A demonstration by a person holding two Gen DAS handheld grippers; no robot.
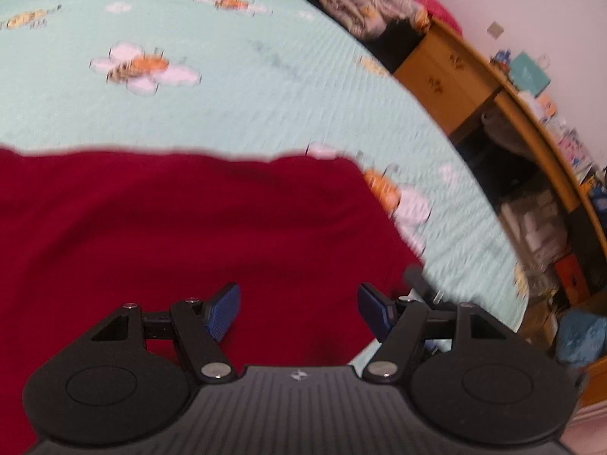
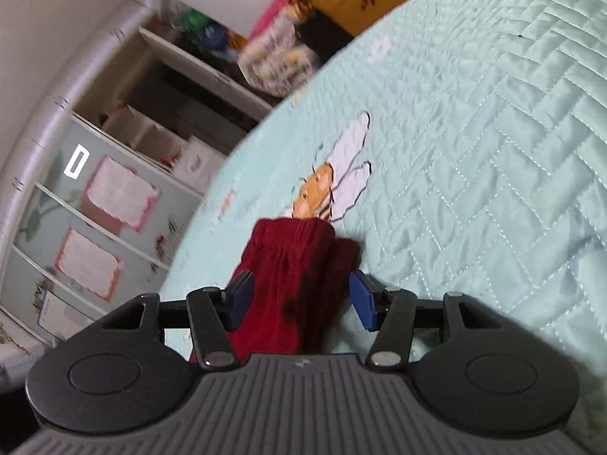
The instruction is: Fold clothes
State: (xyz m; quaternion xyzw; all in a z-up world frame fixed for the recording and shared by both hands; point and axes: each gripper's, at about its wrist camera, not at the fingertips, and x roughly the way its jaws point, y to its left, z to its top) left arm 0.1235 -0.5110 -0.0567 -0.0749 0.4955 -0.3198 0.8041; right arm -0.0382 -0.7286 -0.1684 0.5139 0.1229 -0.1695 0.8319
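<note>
A dark red garment (image 1: 170,235) lies flat on the mint quilted bedspread (image 1: 265,94), and its far edge runs straight across the left wrist view. My left gripper (image 1: 299,311) hovers over the garment's right part, open, with nothing between its blue pads. In the right wrist view a bunched end of the red garment (image 2: 292,265), with a gathered waistband, sits between the jaws of my right gripper (image 2: 299,299). The left pad (image 2: 239,299) rests against the cloth. The right pad (image 2: 362,301) stands a little clear of it, so the jaws are open around the fabric.
A wooden desk with drawers (image 1: 447,72) and cluttered shelves stand beyond the bed's right edge. A patterned bundle of bedding (image 1: 364,3) is at the far corner and a blue bag (image 1: 580,337) on the floor. White shelving with papers (image 2: 125,174) lines the wall past the bed (image 2: 474,151).
</note>
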